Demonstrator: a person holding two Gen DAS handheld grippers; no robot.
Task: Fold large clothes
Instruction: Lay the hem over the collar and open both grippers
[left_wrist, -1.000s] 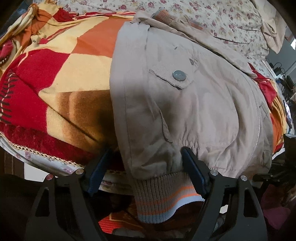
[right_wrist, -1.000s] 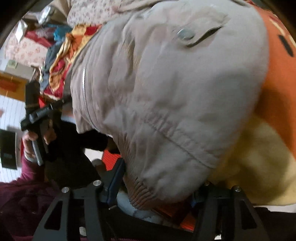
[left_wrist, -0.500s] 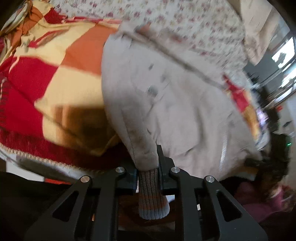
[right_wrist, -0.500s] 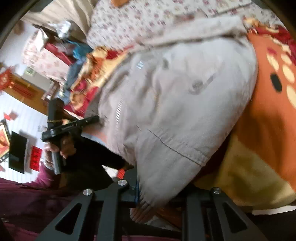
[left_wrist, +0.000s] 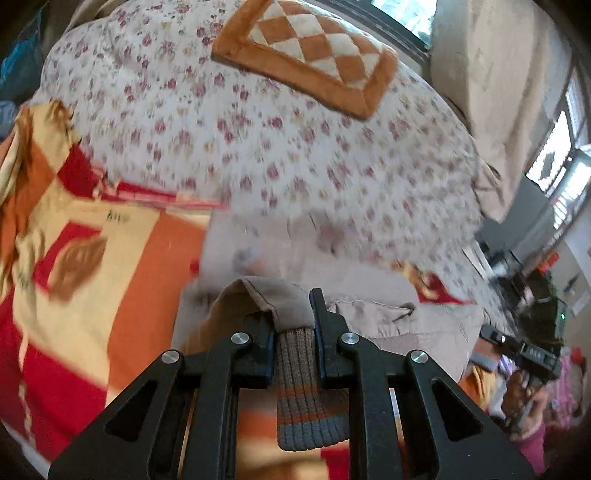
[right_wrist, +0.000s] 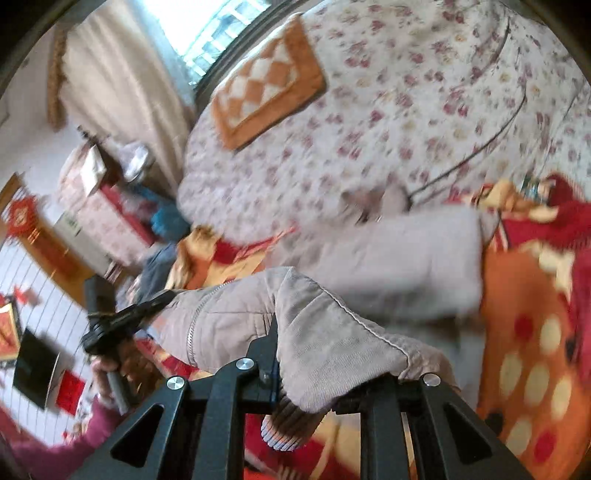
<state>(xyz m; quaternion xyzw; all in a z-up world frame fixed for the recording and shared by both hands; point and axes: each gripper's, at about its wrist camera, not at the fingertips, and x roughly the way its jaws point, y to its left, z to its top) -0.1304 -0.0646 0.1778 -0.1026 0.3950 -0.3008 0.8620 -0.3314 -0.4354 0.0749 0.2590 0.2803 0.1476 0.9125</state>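
A wide bed fills the scene, covered on its far part by a white quilt printed with small purple flowers (left_wrist: 295, 155). On that quilt lies an orange plush cushion with a cream-and-orange checked centre (left_wrist: 314, 59). The near part of the bed carries a fleece blanket in red, orange and cream blocks (left_wrist: 85, 266). Beyond the bed hangs a beige curtain (left_wrist: 498, 92) beside a bright window (left_wrist: 402, 13) letting in daylight. In the right wrist view a white tiled floor (right_wrist: 33, 266) lies at far left, with a black flat screen (right_wrist: 35, 365).
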